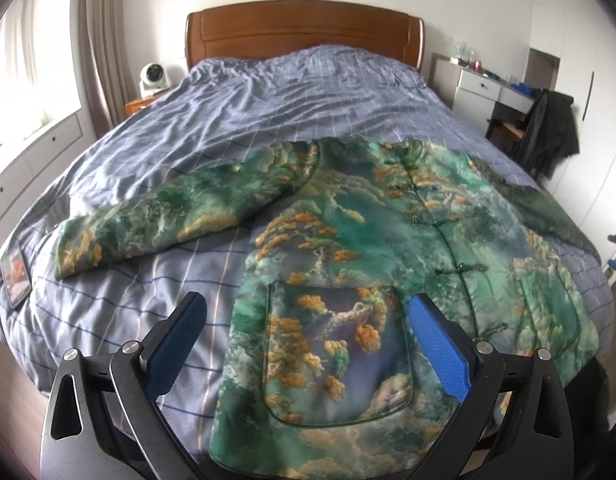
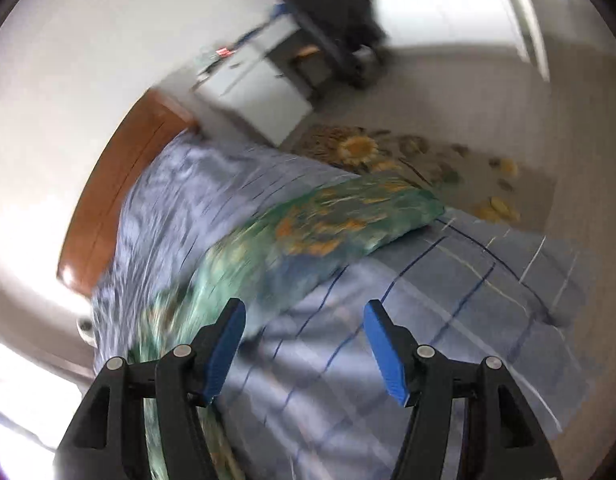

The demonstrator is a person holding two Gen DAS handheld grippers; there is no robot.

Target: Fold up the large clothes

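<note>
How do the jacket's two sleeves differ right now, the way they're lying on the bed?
The left sleeve lies spread out across the blue checked bedspread, far from the bed's edge, with its cuff near a phone. The right sleeve reaches the bed's side edge, its cuff pointing toward the sunflower rug. The left shows sharply; the right is motion-blurred. Both share the green and orange landscape print, lie flat, unfolded, and neither is gripped.
</note>
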